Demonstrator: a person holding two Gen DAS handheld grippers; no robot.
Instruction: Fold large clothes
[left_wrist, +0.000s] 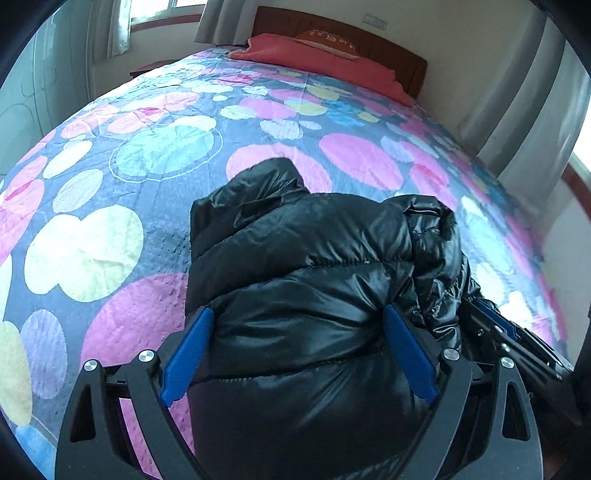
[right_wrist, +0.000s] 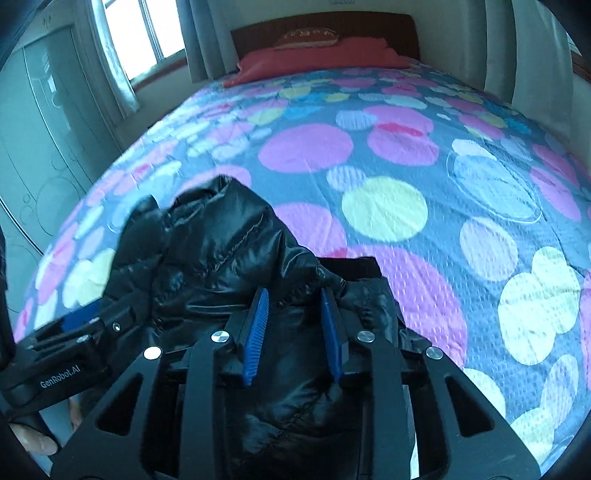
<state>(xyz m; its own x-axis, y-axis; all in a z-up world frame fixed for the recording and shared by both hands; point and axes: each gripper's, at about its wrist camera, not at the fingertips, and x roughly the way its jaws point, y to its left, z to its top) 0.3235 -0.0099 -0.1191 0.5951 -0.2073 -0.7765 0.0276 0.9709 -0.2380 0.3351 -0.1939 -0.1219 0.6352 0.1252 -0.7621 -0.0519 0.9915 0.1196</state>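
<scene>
black puffer jacket (left_wrist: 303, 280) btwn both grippers, left gripper (left_wrist: 299, 325) spread wide round it, right gripper (right_wrist: 295, 299) pinching fabric

The black jacket (left_wrist: 306, 280) runs off both views' lower edges.

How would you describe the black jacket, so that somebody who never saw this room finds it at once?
Start from the large bed with the grey quilt covered in pink, yellow and blue circles. At its near end, far from the red pillow, lies the black jacket. It is the only dark, shiny, puffy thing on that colourful cover.
</scene>
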